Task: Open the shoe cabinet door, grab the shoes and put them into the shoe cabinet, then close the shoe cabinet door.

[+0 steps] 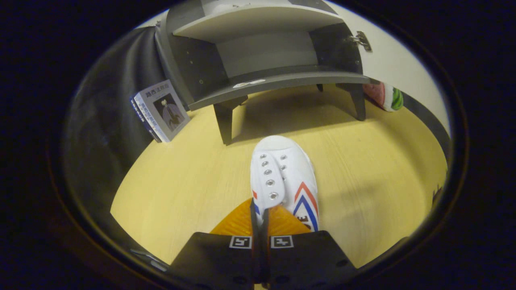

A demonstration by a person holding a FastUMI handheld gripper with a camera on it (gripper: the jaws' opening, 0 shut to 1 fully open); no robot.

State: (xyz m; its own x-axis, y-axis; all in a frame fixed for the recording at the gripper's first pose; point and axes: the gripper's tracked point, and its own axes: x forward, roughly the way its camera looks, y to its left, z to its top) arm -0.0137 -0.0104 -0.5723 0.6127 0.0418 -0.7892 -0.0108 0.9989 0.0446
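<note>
Staged booth: black cloth wall (109,121), shoe cabinet (262,60), wood floor (181,181)

A pale wooden floor (193,177) is carrying everything. At the far side, the grey shoe cabinet (258,60) is standing on short legs, its door (403,68) hanging open to the right. A book (163,110) is leaning just left of the cabinet — upright against the wall. A white sneaker (284,181) is sitting near, toe pointing at the cabinet.
</note>
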